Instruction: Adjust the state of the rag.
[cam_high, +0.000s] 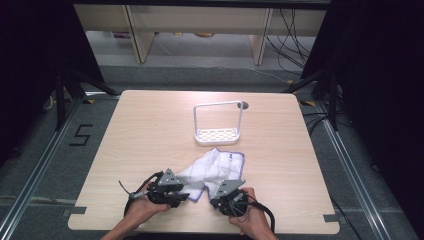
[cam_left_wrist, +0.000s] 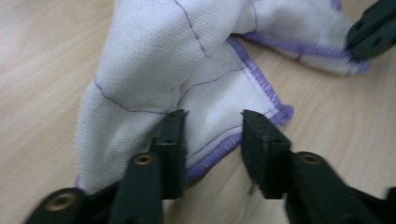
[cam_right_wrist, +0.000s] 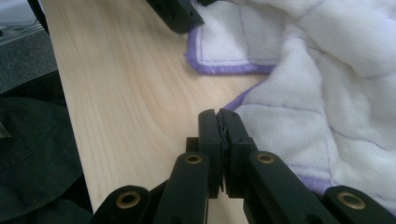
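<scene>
A crumpled white cloth (cam_high: 215, 165) with a purple hem lies on the wooden table (cam_high: 150, 130), near its front edge. My left gripper (cam_high: 185, 197) sits at the cloth's near left corner. In the left gripper view its jaws (cam_left_wrist: 212, 126) stand apart, with that hemmed corner of the cloth (cam_left_wrist: 154, 56) lying between them, not pressed. My right gripper (cam_high: 213, 202) is at the cloth's near right edge. Its jaws (cam_right_wrist: 219, 114) are closed together right at the purple hem of the cloth (cam_right_wrist: 327, 70), which seems pinched at the tips.
A white wire rack (cam_high: 218, 104) with a perforated base stands upright behind the cloth, mid-table. The right gripper (cam_left_wrist: 373, 28) and the left gripper (cam_right_wrist: 177, 14) each appear in the other's view. The table's front edge lies just behind both hands.
</scene>
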